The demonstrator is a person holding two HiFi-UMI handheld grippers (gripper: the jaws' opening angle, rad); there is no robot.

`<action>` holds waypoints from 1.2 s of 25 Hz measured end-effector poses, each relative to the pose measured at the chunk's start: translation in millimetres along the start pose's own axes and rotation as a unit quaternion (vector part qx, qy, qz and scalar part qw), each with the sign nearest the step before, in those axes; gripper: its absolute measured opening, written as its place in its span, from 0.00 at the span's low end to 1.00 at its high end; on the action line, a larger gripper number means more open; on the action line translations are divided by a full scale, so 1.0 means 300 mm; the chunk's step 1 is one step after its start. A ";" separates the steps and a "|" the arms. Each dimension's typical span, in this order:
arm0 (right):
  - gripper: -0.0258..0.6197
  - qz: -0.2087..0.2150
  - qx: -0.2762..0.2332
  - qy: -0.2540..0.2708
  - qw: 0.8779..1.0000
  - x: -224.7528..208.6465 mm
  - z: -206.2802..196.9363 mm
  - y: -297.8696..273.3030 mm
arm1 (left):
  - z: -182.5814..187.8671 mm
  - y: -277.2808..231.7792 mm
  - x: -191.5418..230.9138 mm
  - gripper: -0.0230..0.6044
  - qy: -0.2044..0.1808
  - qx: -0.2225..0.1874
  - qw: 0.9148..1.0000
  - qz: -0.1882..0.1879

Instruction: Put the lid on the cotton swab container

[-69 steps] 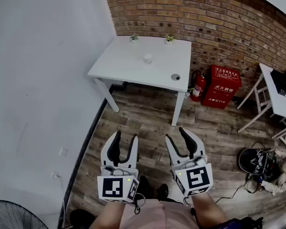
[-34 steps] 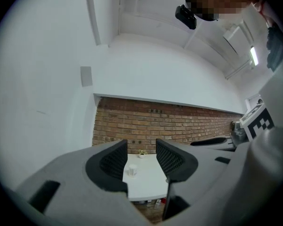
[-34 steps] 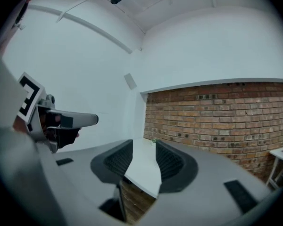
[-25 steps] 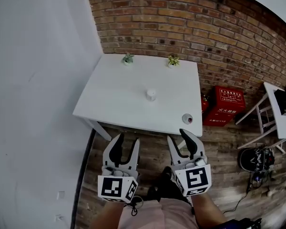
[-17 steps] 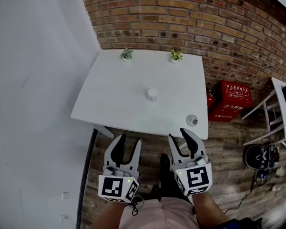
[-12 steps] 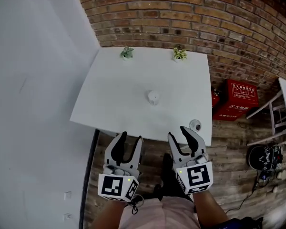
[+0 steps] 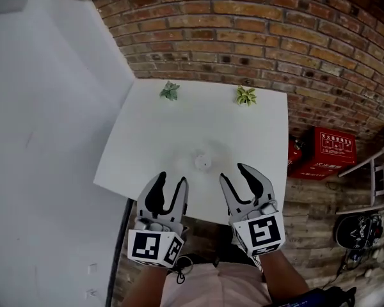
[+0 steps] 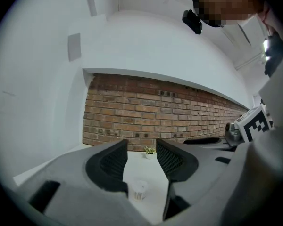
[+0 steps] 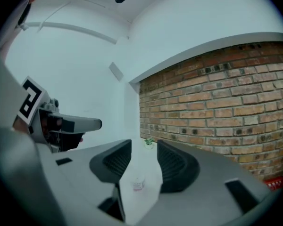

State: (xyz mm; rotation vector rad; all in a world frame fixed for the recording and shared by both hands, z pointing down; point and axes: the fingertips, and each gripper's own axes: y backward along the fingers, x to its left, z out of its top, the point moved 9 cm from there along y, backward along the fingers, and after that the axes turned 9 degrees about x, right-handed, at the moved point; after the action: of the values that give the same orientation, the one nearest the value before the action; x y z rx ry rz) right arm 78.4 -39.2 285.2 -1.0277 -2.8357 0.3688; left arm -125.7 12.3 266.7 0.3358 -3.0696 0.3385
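Both grippers have moved fwd: tips now over the near edge of the white rectangular table (image 7: 147, 126), vs over the wood plank floor (image 7: 320, 203) short of it before. Left gripper (image 7: 171, 179): jaws apart, nothing btwn them. Right gripper (image 7: 233, 173): jaws apart, just been opening wider, also empty. Small white cylindrical cotton swab container (image 7: 203, 162) stands upright approx mid-table, a bit nearer the near edge, ahead of and btwn the two grippers, touching neither. Blue-green potted plant (image 7: 170, 91) at far edge twd far-left corner. Yellow-green potted plant (image 7: 246, 96) at far edge twd far-right corner. Red brick wall (image 7: 275, 24) just behind the far edge.
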 end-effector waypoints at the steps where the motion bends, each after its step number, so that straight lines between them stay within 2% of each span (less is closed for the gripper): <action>1: 0.32 0.004 -0.001 0.003 1.000 -0.015 0.016 -0.015 | 0.017 -0.017 0.003 0.35 0.002 -0.004 1.000 0.003; 9: 0.33 0.021 -0.026 0.012 0.999 -0.069 0.092 -0.085 | 0.090 -0.093 0.046 0.35 0.000 -0.019 1.000 0.022; 17: 0.36 0.043 0.013 0.002 0.999 -0.052 0.040 -0.168 | 0.024 -0.160 0.118 0.35 0.029 0.012 0.999 0.013; 25: 0.42 0.063 0.101 -0.014 0.993 0.021 -0.127 -0.295 | -0.137 -0.250 0.209 0.40 0.059 0.071 0.995 -0.024; 28: 0.43 0.066 0.132 -0.018 0.989 0.050 -0.209 -0.333 | -0.207 -0.282 0.227 0.45 0.069 0.081 0.993 -0.054; 30: 0.43 0.067 0.149 -0.023 0.986 0.065 -0.257 -0.354 | -0.249 -0.303 0.233 0.52 0.075 0.082 0.990 -0.083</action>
State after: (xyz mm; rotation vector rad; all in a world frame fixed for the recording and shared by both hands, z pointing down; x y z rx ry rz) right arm 11.8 -90.9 387.5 -1.1571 -2.6439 0.8099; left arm -173.4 -72.7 362.8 0.5416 -2.8483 0.5822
